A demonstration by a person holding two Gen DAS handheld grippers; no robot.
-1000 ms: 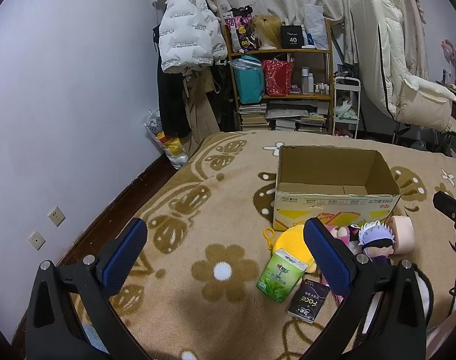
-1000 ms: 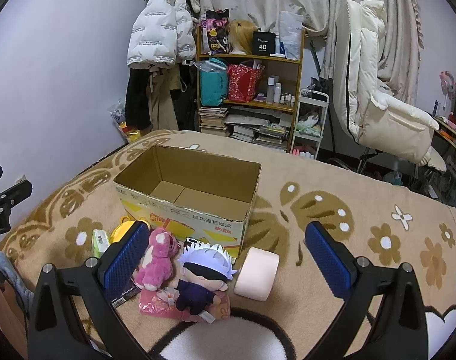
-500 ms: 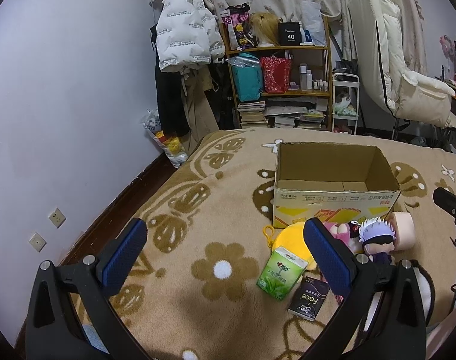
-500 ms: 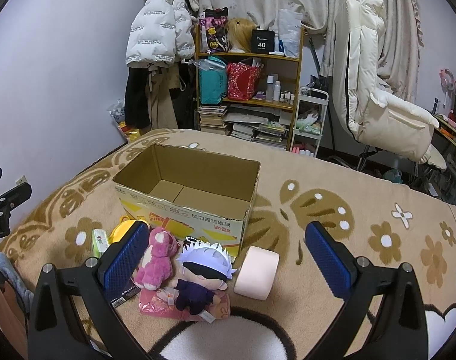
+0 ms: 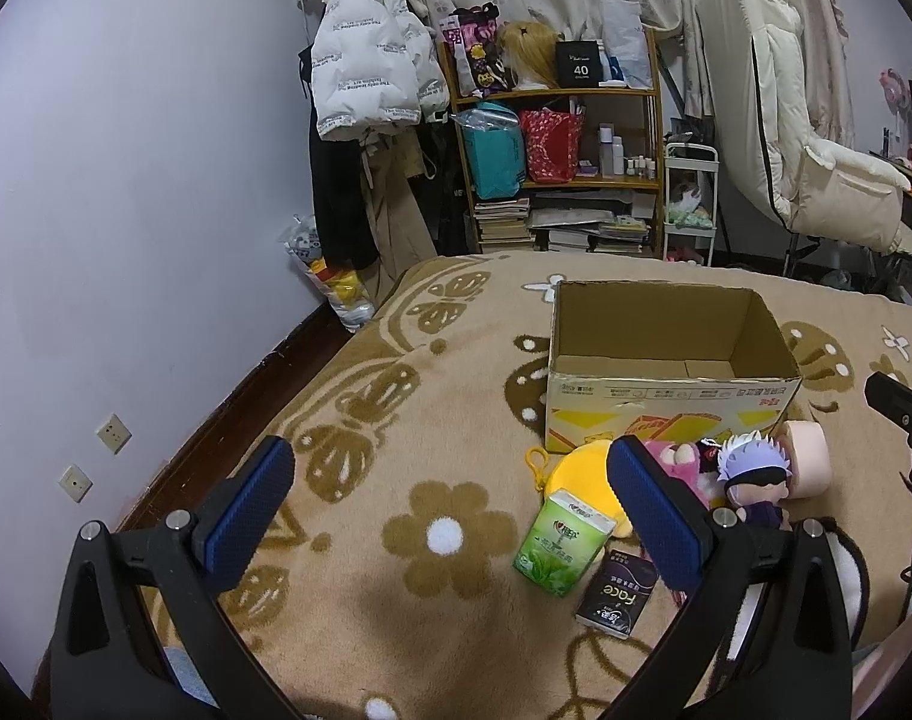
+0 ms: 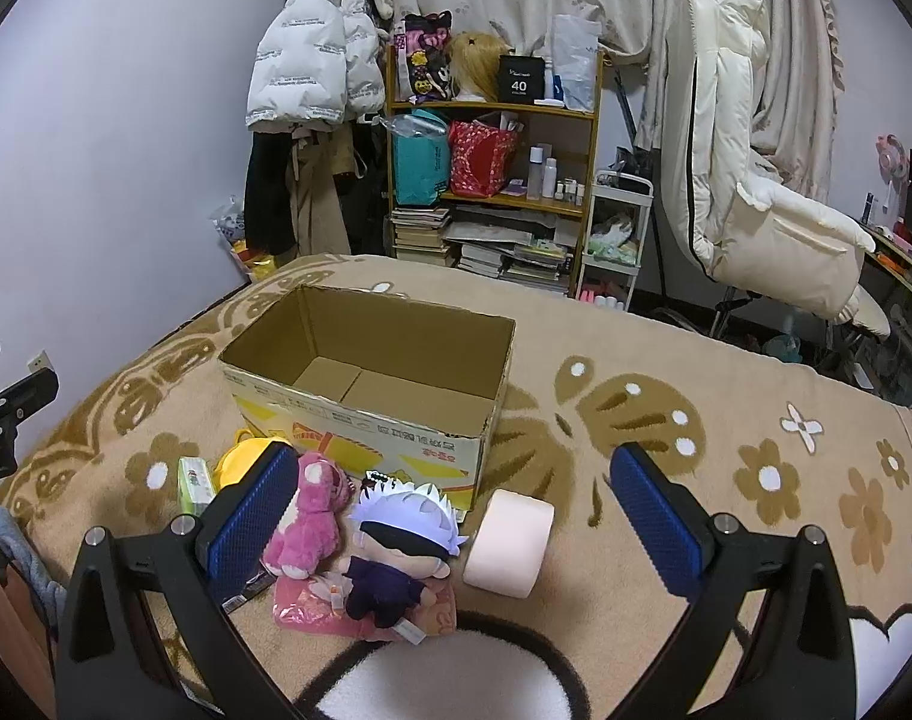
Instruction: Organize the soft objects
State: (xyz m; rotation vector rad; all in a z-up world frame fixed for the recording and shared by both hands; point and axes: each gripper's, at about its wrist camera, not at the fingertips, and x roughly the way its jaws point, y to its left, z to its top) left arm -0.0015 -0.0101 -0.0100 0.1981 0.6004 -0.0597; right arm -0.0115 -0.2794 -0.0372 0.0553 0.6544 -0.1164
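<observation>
An open, empty cardboard box [image 6: 372, 372] [image 5: 666, 354] stands on the tan flowered blanket. In front of it lie a pink plush bear [image 6: 312, 510], a white-haired doll [image 6: 405, 540] on a pink cloth [image 6: 312, 606], a pale pink roll [image 6: 510, 540], a yellow round pouch [image 5: 576, 474], a green tissue pack [image 5: 561, 540] and a black packet [image 5: 618, 594]. My left gripper [image 5: 450, 510] is open and empty, left of the pile. My right gripper [image 6: 453, 516] is open and empty, hovering above the doll and roll.
A cluttered shelf [image 6: 492, 180], hanging coats [image 6: 306, 72] and a white reclining chair [image 6: 756, 192] stand beyond the bed. The wall [image 5: 126, 210] runs along the left bed edge. The blanket [image 6: 726, 420] stretches to the right of the box.
The left view has tilted up and drawn back slightly, so the box and toys sit a little lower in frame. The right gripper has barely moved.
</observation>
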